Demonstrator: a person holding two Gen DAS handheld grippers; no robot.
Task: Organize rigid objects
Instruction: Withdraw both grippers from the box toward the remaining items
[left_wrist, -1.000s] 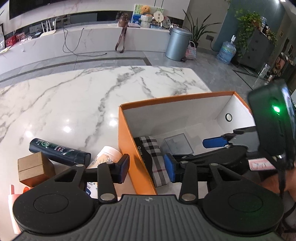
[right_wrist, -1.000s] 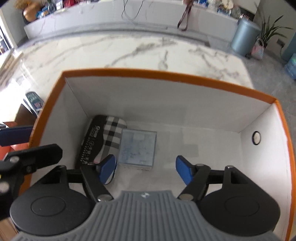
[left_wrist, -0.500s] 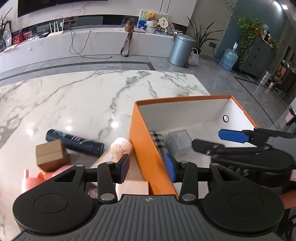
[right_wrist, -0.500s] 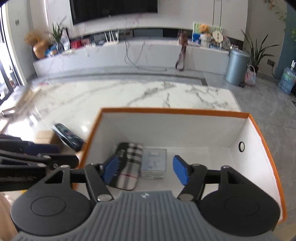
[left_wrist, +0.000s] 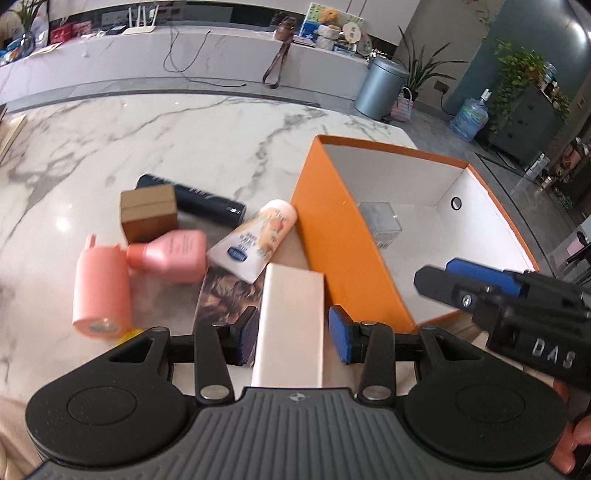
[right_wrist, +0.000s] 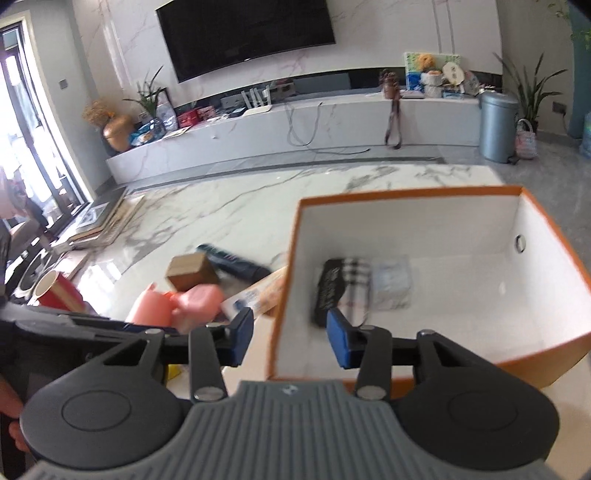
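An orange box (left_wrist: 343, 236) with white inside stands on the marble table; it holds a plaid case (right_wrist: 341, 286) and a clear small box (left_wrist: 380, 221). Left of it lie a pale flat box (left_wrist: 291, 317), a lotion tube (left_wrist: 255, 240), two pink bottles (left_wrist: 99, 288), a brown cardboard box (left_wrist: 147, 212) and a dark tube (left_wrist: 199, 201). My left gripper (left_wrist: 293, 334) is open, its fingers either side of the pale flat box. My right gripper (right_wrist: 290, 341) is open and empty, above the orange box's near left corner (right_wrist: 280, 332).
The marble table (left_wrist: 147, 140) stretches away to the far left. A red cup (right_wrist: 55, 291) and stacked frames (right_wrist: 107, 225) sit at the table's left end. The right gripper's body (left_wrist: 517, 306) hangs over the orange box's near right side.
Both grippers pulled back and leftward out of the orange box. My left gripper now sits over the loose items, astride the pale flat box. The right gripper rose.
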